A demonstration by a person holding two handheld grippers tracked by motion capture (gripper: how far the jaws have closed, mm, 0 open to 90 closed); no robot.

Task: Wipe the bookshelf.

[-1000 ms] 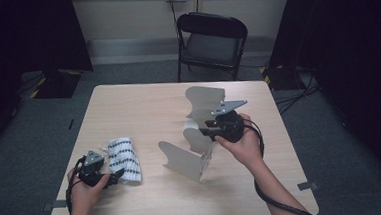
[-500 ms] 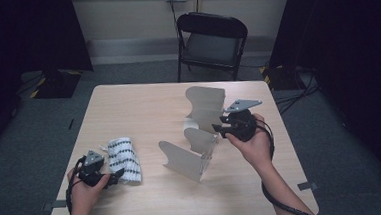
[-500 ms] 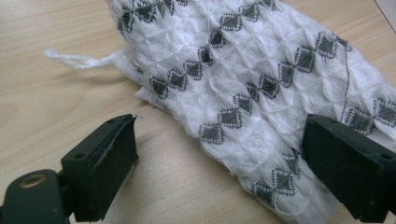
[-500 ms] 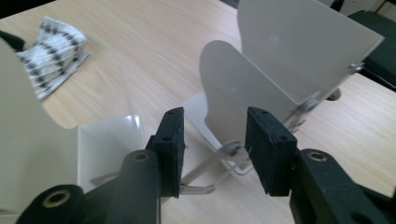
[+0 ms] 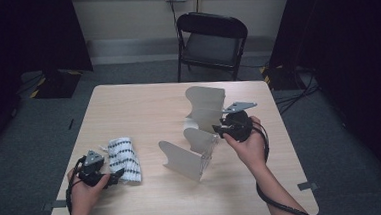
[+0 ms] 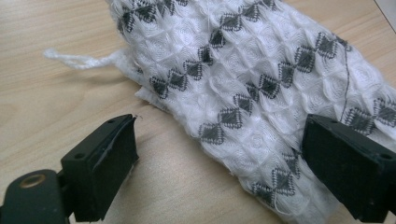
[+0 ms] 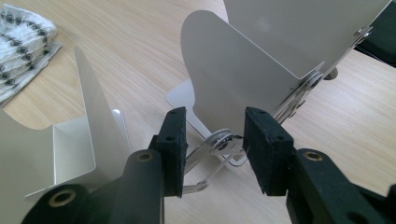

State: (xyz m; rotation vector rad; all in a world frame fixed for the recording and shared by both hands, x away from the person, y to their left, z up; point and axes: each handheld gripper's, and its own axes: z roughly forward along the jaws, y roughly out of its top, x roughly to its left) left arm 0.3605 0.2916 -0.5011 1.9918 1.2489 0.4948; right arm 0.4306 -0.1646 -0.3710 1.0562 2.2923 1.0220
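A metal rack of three upright rounded panels [image 5: 180, 159] joined by a scissor linkage stands mid-table. My right gripper [image 5: 219, 130] is at its right side. In the right gripper view the jaws [image 7: 217, 116] straddle the middle panel [image 7: 233, 74] and its linkage pivot [image 7: 223, 139]. They have just been closing a little, but the pads do not press on it. A folded white cloth with a black diamond pattern [image 5: 124, 159] lies at the front left. My left gripper [image 5: 114, 176] sits at its near edge, jaws [image 6: 222, 128] wide apart, with the cloth [image 6: 261, 79] lying between them.
The light wooden table [image 5: 143, 108] has bare room behind the cloth and at the front right. A black folding chair [image 5: 212, 41] stands behind the far edge. Cables run over the grey floor at the right [image 5: 298, 98].
My right gripper has shifted a little to the right along the rack's side. The left gripper and the cloth have stayed where they were.
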